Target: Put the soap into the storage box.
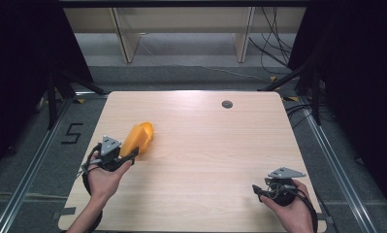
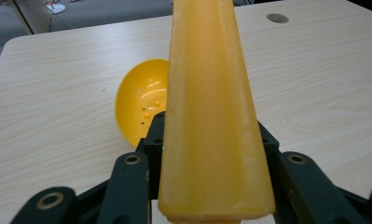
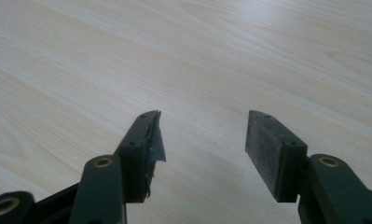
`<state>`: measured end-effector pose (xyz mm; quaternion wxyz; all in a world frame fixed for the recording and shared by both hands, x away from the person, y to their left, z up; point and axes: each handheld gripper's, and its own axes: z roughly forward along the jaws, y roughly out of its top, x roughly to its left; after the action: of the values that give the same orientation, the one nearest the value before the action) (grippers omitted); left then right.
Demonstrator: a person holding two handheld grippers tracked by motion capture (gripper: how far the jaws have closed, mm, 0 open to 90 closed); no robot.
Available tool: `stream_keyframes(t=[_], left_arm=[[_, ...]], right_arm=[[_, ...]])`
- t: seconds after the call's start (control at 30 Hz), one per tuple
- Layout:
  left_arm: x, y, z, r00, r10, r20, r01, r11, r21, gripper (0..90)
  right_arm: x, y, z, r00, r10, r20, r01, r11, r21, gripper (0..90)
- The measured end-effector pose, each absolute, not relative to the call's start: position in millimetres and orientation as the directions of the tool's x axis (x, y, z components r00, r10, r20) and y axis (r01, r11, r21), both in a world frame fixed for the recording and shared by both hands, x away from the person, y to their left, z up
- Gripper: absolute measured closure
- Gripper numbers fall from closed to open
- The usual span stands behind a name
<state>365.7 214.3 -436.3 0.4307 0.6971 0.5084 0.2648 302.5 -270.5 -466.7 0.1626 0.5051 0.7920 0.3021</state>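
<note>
A yellow-orange plastic scoop (image 1: 138,137) is on the left side of the table, pointing away from me. In the left gripper view its wide flat handle (image 2: 211,93) runs up between the jaws, and its round bowl (image 2: 141,105) with small holes lies beyond on the left. My left gripper (image 1: 128,156) is shut on that handle, both pads pressing its sides. My right gripper (image 1: 255,190) rests near the table's front right corner. Its jaws (image 3: 202,135) stand open over bare wood with nothing between them.
The light wooden table (image 1: 205,145) has a round grey cable hole (image 1: 227,104) near its far edge, also seen as a grey disc (image 2: 277,18). Wooden frame legs and cables lie on the floor beyond the far edge. Black stands flank both sides.
</note>
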Motion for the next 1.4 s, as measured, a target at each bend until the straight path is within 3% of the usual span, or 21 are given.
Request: stream_keyframes(t=[0.73, 1.4], left_arm=[[386.3, 219.0, -422.0, 0.293, 0.953, -0.076, 0.479, -0.078, 0.874, 60.4], [418.6, 216.4, -431.8, 0.254, 0.964, -0.080, 0.505, -0.061, 0.861, 60.5]], right_arm=[[303.1, -270.0, -467.7, -0.439, 0.897, 0.048, 0.703, 0.310, 0.640, 45.5], [303.0, -270.5, -468.2, -0.436, 0.898, 0.064, 0.712, 0.300, 0.635, 45.5]])
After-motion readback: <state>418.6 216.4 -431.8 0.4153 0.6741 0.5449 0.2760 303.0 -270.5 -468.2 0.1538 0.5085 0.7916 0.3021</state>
